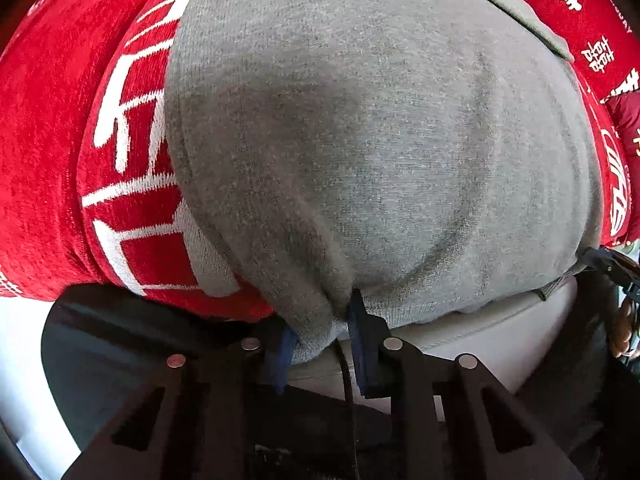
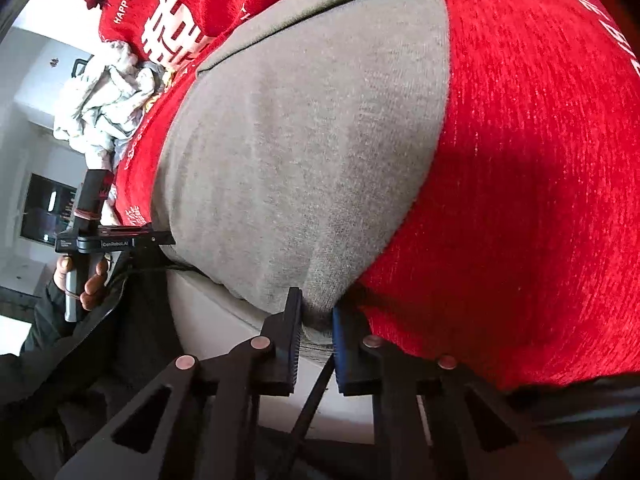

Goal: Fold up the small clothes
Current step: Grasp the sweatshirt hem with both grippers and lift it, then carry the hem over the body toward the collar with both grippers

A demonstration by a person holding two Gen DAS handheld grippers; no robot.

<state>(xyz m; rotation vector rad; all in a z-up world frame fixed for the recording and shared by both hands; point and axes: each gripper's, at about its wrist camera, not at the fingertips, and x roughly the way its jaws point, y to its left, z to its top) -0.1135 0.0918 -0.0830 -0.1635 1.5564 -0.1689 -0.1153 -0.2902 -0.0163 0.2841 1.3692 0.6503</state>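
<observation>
The red cloth (image 1: 52, 140) with white lettering covered the table and was the largest thing in view. On it lay the grey garment (image 1: 360, 140), spread flat, its near hem reaching the table edge toward me. A heap of pale unfolded clothes (image 2: 104, 104) sat well apart at the far left of the right wrist view. My left tongs (image 1: 320, 344) were pinching a bunched corner of the grey garment at its near edge. My right tongs (image 2: 316, 332) were pinching the opposite near corner in the same way.

Risks noted: both holds took only a small bunch of fabric, so the knit could slip out if lifted sharply. Uneven lifting would skew the fold. The red cloth lay close under both pinches and might be dragged along.

No containers were visible in either view.
</observation>
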